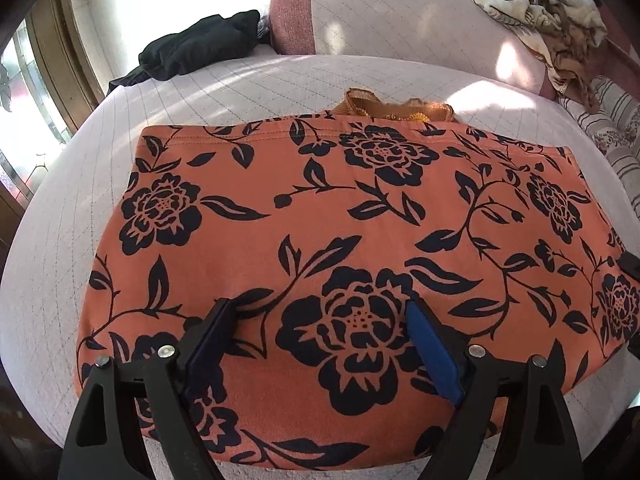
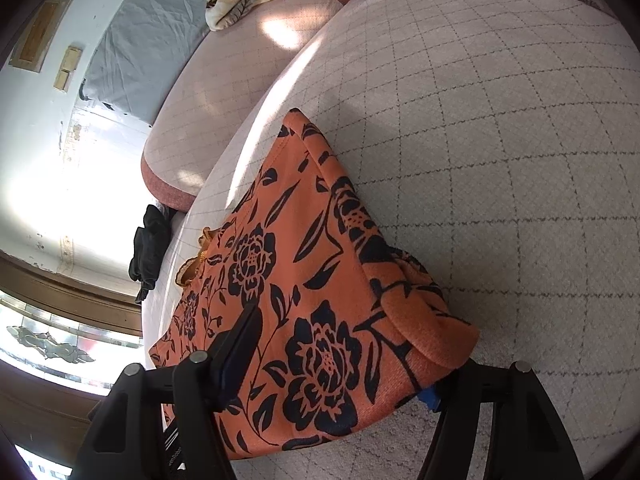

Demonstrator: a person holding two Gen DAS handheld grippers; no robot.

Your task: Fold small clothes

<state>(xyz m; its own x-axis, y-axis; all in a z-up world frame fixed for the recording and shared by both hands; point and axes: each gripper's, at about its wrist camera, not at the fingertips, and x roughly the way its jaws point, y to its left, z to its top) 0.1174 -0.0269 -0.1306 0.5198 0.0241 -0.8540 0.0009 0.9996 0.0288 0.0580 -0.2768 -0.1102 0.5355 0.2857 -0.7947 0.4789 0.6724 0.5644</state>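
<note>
An orange garment with a black flower print (image 1: 340, 216) lies folded on a pale quilted cushion (image 1: 248, 80). Its knitted collar (image 1: 396, 108) sticks out past the far edge. My left gripper (image 1: 320, 312) is open and hovers over the garment's near part, with nothing between its blue pads. In the right wrist view the same garment (image 2: 304, 280) shows its folded right edge. My right gripper (image 2: 340, 344) is open, with its jaws on either side of that near right corner; the right pad is mostly hidden under the cloth.
A black garment (image 1: 200, 46) lies at the cushion's far left. A brown and cream patterned blanket (image 1: 548, 20) is heaped on the backrest at the far right. A striped cushion (image 1: 612, 128) sits at the right. A window is on the left.
</note>
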